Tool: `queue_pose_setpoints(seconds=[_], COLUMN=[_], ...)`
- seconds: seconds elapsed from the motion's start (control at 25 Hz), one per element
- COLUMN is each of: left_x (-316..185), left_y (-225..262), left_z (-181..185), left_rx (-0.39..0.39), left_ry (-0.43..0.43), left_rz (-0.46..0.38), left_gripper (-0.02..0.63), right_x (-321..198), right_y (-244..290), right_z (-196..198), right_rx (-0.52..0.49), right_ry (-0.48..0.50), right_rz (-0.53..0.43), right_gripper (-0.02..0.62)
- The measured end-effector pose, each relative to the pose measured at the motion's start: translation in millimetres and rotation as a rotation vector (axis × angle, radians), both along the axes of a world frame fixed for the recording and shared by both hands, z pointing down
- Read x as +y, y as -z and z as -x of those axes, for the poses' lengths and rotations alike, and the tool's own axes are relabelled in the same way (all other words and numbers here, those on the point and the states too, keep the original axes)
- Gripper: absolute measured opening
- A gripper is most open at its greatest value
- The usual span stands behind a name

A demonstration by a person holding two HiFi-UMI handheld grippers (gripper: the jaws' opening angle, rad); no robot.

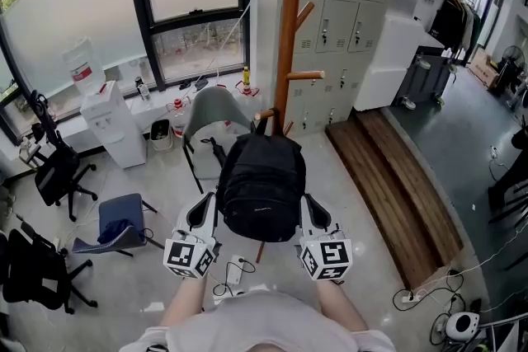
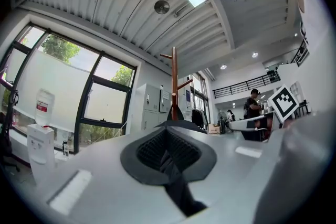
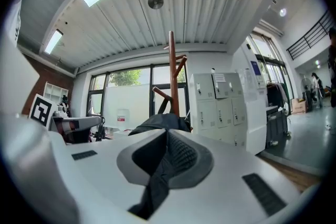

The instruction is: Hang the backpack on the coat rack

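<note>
In the head view a black backpack (image 1: 261, 187) hangs in the air between my two grippers, in front of the wooden coat rack (image 1: 289, 29). My left gripper (image 1: 206, 212) is at its left side and my right gripper (image 1: 313, 212) at its right side. In the left gripper view the left gripper (image 2: 169, 127) is shut on a black strap (image 2: 176, 178), with the coat rack (image 2: 174, 84) straight ahead. In the right gripper view the right gripper (image 3: 167, 134) is shut on another black strap (image 3: 160, 173). The backpack's top (image 3: 156, 121) and the coat rack (image 3: 171, 71) show beyond the jaws.
A grey chair (image 1: 216, 111) stands just behind the backpack, beside the rack's foot. Grey lockers (image 1: 346, 4) and a raised wooden platform (image 1: 396, 185) are to the right. A water dispenser (image 1: 111, 124), black office chairs (image 1: 58, 173) and a blue chair (image 1: 120, 220) are on the left. Cables (image 1: 235, 272) lie on the floor.
</note>
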State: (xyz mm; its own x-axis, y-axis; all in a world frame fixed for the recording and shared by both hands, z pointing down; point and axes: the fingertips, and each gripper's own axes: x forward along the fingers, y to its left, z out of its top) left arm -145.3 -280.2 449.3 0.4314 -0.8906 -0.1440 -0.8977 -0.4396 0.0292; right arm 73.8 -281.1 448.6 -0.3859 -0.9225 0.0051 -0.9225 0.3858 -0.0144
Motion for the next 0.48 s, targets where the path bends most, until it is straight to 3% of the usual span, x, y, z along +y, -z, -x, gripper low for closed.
queue_pose_setpoints(seconds=[0.48], left_x=[17], left_y=[-9], left_z=[12], left_rx=[0.013], left_ry=[0.063], left_rz=[0.020], left_gripper=[0.009], right_x=[14], right_y=[-13], right_z=[-8], right_rx=[-0.042], right_ry=[-0.009], right_rz=[0.026], right_gripper=[0.008])
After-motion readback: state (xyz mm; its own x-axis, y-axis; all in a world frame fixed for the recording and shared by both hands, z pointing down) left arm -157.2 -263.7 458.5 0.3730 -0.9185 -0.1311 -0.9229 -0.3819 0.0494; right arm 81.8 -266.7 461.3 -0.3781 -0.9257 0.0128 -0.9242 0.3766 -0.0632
